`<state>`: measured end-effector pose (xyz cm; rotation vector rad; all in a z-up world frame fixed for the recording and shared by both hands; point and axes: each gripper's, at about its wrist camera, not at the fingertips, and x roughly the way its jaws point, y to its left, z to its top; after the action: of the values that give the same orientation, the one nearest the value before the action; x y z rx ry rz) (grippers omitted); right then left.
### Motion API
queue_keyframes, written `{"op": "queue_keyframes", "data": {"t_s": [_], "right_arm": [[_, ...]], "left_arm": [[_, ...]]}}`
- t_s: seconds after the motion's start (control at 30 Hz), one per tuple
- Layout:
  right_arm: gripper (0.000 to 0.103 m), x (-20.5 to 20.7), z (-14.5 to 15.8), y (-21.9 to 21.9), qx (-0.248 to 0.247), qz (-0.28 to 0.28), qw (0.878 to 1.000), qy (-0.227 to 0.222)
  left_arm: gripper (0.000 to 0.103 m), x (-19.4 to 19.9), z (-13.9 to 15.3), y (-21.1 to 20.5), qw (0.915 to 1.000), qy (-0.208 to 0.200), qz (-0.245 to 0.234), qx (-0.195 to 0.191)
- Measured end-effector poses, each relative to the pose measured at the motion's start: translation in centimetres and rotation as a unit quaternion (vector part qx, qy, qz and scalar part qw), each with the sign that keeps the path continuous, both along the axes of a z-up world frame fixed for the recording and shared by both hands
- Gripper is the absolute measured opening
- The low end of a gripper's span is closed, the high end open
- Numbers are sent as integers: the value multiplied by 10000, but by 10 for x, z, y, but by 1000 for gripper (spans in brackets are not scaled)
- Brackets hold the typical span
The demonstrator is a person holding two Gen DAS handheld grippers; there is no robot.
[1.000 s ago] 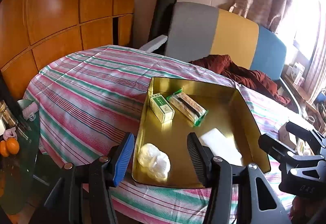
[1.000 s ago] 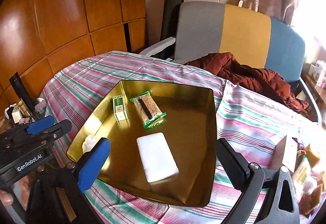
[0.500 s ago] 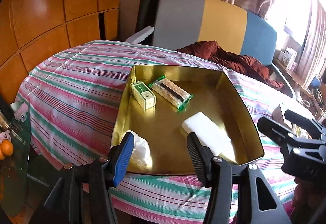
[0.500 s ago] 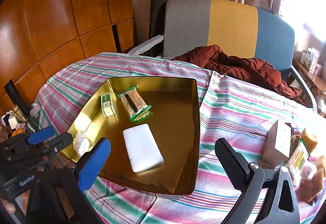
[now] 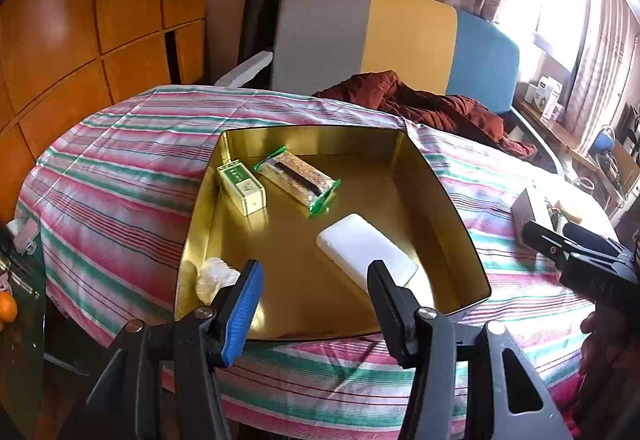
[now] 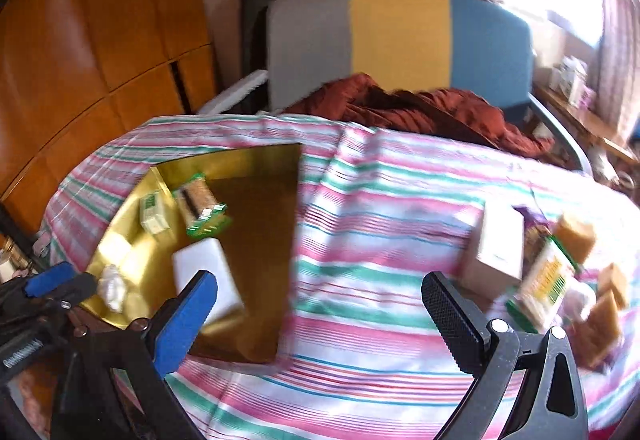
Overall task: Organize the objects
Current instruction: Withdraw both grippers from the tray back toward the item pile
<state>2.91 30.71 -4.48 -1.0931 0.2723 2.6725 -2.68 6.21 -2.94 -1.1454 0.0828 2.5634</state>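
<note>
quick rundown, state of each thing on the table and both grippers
gold tray: open, four items inside
green box: lying flat
snack bar: sealed, flat
white block: flat
plastic wad: crumpled
left gripper: open, empty
right gripper: open, empty

A rust-red blanket (image 5: 432,108) lies before a three-coloured headboard (image 5: 400,40).

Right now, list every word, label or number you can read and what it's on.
Nothing reads clearly enough to quote.
Print on the green box: too small to read.
White label on the body of the left gripper: blurred.
Print on the yellow-green packet: blurred.
</note>
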Motion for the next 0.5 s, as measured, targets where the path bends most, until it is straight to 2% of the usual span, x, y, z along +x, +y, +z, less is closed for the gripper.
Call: {"op": "queue_keyframes", "data": {"t_s": [0.3, 0.5], "right_arm": [[103, 44, -15, 100, -308, -1087, 9932, -294], [103, 81, -3, 174, -197, -1770, 9833, -380]], "left_arm": [[55, 4, -3, 23, 9994, -50, -327, -106], [55, 10, -1, 55, 9954, -66, -942, -185]]}}
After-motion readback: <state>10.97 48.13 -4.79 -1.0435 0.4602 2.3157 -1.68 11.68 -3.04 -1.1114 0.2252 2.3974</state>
